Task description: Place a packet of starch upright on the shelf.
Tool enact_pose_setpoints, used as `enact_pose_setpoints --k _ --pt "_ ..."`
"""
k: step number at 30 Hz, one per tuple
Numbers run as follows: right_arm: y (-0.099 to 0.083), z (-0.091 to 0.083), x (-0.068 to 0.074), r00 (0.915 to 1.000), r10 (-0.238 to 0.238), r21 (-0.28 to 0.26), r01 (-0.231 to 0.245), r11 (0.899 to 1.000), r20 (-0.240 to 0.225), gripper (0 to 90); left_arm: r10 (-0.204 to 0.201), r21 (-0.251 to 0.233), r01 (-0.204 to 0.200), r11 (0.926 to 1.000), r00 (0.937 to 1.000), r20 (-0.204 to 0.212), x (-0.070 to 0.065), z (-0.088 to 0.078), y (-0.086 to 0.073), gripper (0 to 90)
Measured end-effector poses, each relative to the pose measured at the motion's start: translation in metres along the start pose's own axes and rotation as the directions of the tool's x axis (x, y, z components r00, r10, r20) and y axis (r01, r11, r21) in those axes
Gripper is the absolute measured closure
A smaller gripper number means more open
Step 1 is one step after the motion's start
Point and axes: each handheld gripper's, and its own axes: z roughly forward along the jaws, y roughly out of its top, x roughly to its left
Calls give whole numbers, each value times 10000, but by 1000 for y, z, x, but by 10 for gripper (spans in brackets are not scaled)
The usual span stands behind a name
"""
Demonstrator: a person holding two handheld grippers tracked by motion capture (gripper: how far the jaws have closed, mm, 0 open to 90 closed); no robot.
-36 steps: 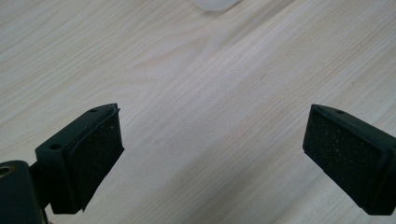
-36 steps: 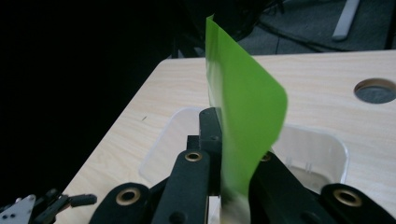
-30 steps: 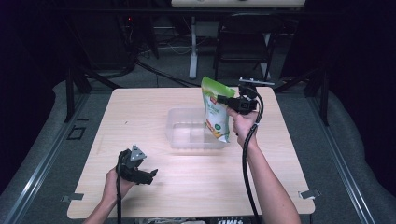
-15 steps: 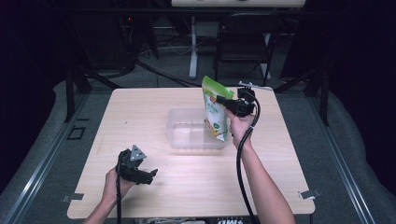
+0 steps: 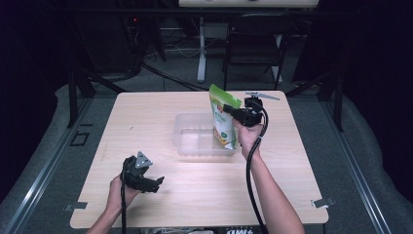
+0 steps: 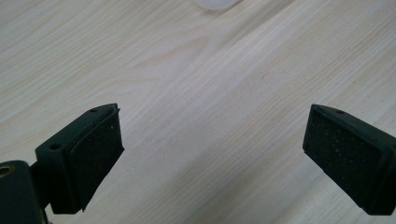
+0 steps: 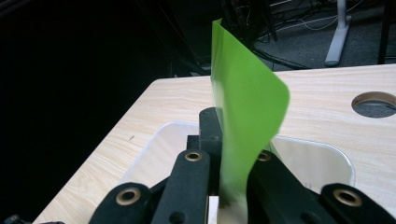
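A green and white snack pouch [image 5: 223, 121] hangs upright over the right end of a clear plastic tray [image 5: 191, 141] in the middle of the table. My right gripper [image 5: 233, 112] is shut on the pouch near its top edge. The right gripper view has the green pouch [image 7: 245, 121] pinched between the two black jaws, with the tray [image 7: 154, 151] below. My left gripper [image 5: 155, 183] rests near the table's front left, held by a hand, open. Its pads [image 6: 95, 151] stand wide apart over bare wood, nothing between them.
The light wooden table [image 5: 146, 117] has a round cable hole [image 7: 376, 103] seen in the right gripper view. A black chair [image 5: 258, 46] and a white desk leg [image 5: 201, 53] stand behind the table on the dark floor.
My right gripper has sunk a little with the pouch, bringing its bottom lower over the tray's right end. The left gripper has stayed where it was.
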Motion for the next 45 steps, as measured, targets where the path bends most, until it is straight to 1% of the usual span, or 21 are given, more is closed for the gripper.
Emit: enact_pose_setpoints --k 2,4,9,10,13,16,18,20,26,29,30,31,34,35,39,40,41,42,43,44,45 --pt "-2 0 -1 10000 23 17 -23 10000 -14 900 35 -5 -35 10000 10000 -25 0 0 0 45" --pt "-4 1 -4 10000 -47 18 47 10000 -66 900 21 -31 -21 10000 10000 -54 0 0 0 45" --pt "-5 0 -5 9997 -212 20 213 9998 -88 900 23 -39 -23 10000 10000 -70 0 0 0 45" --pt "-6 -1 -6 9994 -332 112 333 9994 -137 900 27 -52 -27 10000 10000 -93 0 0 0 45" --pt "-9 0 -5 9977 -672 221 672 9975 -28 900 28 -59 -28 10000 10000 -67 0 0 0 45" --pt "-12 1 -5 9974 -722 316 724 9969 -56 900 -7 -80 6 10000 9999 -101 -1 0 0 45" --pt "-14 2 -4 9964 -843 324 844 9959 -32 900 35 -64 -36 10000 9999 -105 -1 -1 0 45" --pt "-14 2 -2 9945 -1043 409 1038 9938 93 900 18 -56 -18 10000 10000 -95 0 -1 0 45" --pt "-14 1 -1 9912 -1264 589 1240 9905 383 900 -11 -98 10 10000 10000 -85 -1 0 0 45" --pt "-14 1 -2 9900 -1231 614 1189 9910 685 900 19 -66 -19 10000 10000 -37 -1 0 1 45" --pt "-14 1 -2 9900 -1231 614 1189 9910 685 900 19 -66 -19 10000 10000 -37 -1 0 1 45" --pt "-14 0 -4 9873 -1291 698 1229 9900 928 900 34 -64 -34 10000 10000 -29 -2 0 1 45" --pt "-15 -2 -6 9876 -1193 720 1123 9911 1016 900 106 -19 -106 9999 9999 -15 -2 0 1 45" --pt "-15 -3 -9 9865 -1155 707 1078 9917 1164 900 112 -27 -113 9999 9999 -82 -2 1 1 45" --pt "-14 -6 -14 9867 -1043 736 957 9927 1244 896 90 18 -90 10000 10000 -13 -2 1 1 45" --pt "-14 -7 -15 9866 -1028 751 937 9928 1270 886 96 34 -96 9999 10000 1 -2 1 1 45" --pt "-14 -8 -15 9863 -1043 792 947 9924 1278 846 94 40 -94 9999 10000 8 -2 1 1 45" --pt "-14 -8 -15 9863 -1043 792 947 9924 1278 846 94 40 -94 9999 10000 8 -2 1 1 45" --pt "-13 -8 -16 9861 -1011 984 884 9912 1322 712 93 43 -93 9999 10000 8 -2 1 1 45" --pt "-13 -8 -16 9861 -1011 984 884 9912 1322 712 93 43 -93 9999 10000 8 -2 1 1 45" --pt "-13 -10 -19 9877 -963 1106 828 9904 1235 619 87 46 -87 10000 10000 10 -2 1 1 45"
